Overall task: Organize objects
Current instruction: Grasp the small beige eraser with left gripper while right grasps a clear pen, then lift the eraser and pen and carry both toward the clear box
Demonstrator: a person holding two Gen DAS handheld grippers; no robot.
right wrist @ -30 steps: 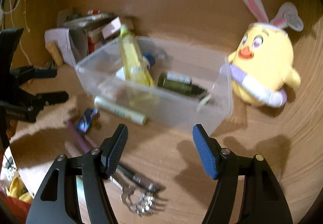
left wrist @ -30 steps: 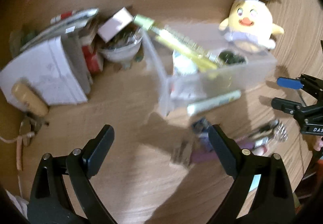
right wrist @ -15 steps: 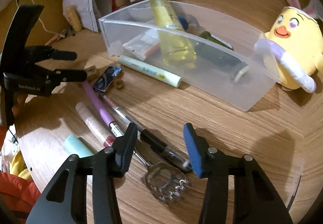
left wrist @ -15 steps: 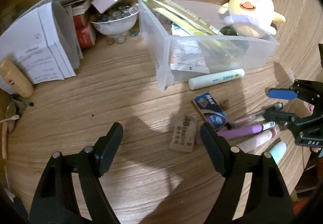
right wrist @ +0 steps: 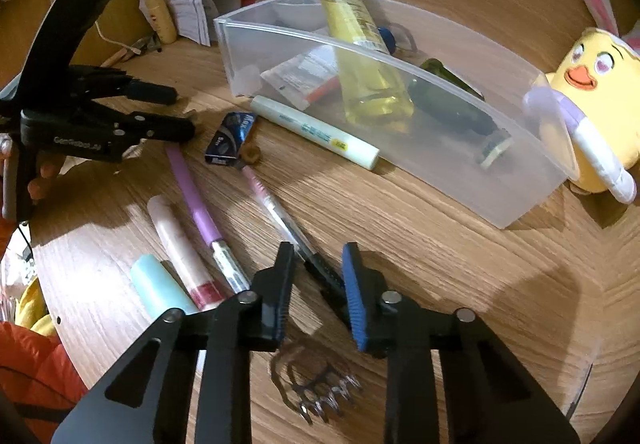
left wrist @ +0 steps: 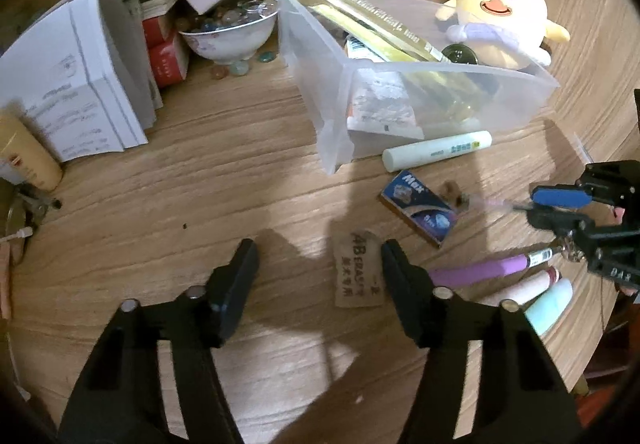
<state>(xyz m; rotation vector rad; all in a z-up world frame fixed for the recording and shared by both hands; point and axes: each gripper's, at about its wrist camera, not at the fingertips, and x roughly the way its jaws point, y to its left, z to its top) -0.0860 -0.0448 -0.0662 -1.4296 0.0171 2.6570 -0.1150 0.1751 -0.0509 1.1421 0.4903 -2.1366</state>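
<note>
Low over the table, right tool (right wrist: 317, 268) straddles the black-gripped pen (right wrist: 288, 228).

wood-grain table (left wrist: 248, 147) fills pretty much everything | warm dim light, hard shadows toward 6 o'clock | table edge (right wrist: 60, 276) around 8 o'clock

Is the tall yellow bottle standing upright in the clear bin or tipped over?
Tipped. The yellow bottle leans across the clear bin, its green-capped neck sticking out over the far rim.
</note>
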